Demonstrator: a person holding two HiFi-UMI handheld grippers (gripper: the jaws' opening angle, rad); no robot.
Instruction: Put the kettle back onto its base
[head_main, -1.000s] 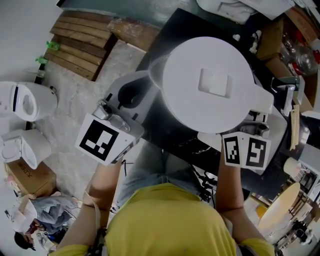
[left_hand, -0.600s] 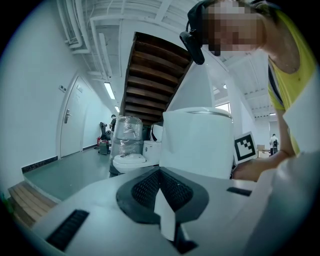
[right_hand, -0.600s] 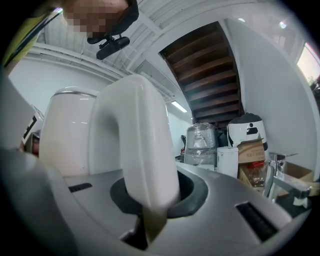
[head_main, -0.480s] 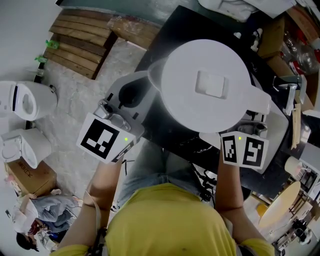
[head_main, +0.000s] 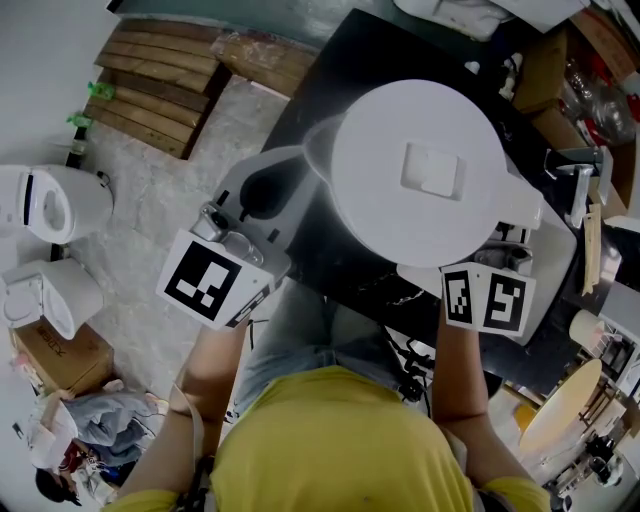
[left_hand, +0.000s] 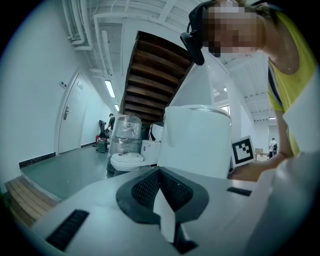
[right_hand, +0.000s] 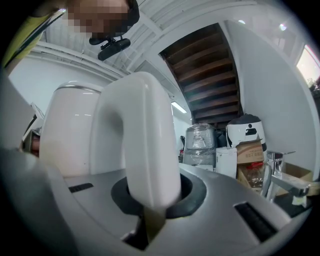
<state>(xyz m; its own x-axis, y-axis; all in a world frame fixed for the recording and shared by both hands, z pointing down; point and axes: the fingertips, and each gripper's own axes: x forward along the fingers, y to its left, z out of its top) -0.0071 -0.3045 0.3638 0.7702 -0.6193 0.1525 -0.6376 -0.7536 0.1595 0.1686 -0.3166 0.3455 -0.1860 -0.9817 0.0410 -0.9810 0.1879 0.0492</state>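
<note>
A white kettle (head_main: 420, 180) fills the middle of the head view, seen from above with its lid toward me, over the black table (head_main: 330, 70). Its base is hidden from every view. My right gripper (head_main: 505, 235) reaches in from the right. In the right gripper view its jaws (right_hand: 150, 220) are closing on the kettle's curved handle (right_hand: 145, 145), which sits in the notch between the pads. My left gripper (head_main: 290, 175) comes from the left at the spout. In the left gripper view a thin white wedge of the spout (left_hand: 167, 220) is pinched between its jaws, with the kettle body (left_hand: 197, 142) just beyond.
A wooden pallet (head_main: 160, 85) lies on the floor at the upper left. White toilets (head_main: 55, 205) and a cardboard box (head_main: 60, 355) stand on the floor at the left. Boxes and a metal fitting (head_main: 580, 190) crowd the table's right side.
</note>
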